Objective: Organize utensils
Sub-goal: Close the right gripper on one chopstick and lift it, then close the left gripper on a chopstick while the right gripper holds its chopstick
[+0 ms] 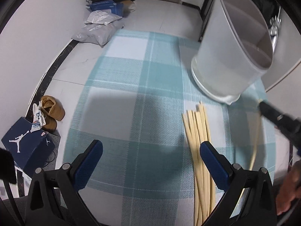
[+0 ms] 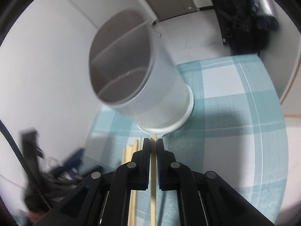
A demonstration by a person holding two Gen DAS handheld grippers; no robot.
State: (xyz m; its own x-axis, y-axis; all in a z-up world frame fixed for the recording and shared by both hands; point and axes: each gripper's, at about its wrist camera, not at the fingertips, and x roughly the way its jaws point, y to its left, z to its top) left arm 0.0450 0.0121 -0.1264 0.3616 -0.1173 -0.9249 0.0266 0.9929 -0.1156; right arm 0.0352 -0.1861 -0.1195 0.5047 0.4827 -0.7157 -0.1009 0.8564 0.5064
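The left wrist view shows what the right one lacks: the left gripper (image 1: 151, 155) with its jaws wide apart and nothing between them, poised over the checked cloth (image 1: 131, 98) that covers the tabletop. A bundle of chopsticks (image 1: 200, 146) lies flat on the cloth just by the gripper's right-hand finger, their near ends cut off by the bottom of the frame. Beyond their far tips the white holder (image 1: 231, 56) stands on the cloth near its far right edge; a divider splits its inside.

The right wrist view shows the right gripper (image 2: 153, 143) with jaws closed on a single chopstick (image 2: 153, 179), whose tip reaches just short of the holder's (image 2: 150, 86) base. The bundle (image 2: 131, 154) lies to its left, mostly hidden by the gripper body. This view is smeared by motion, so the clutter at lower left cannot be made out.

Left of the bundle the cloth lies bare up to its left edge, where a shoebox (image 1: 28, 146) sits on the floor below.
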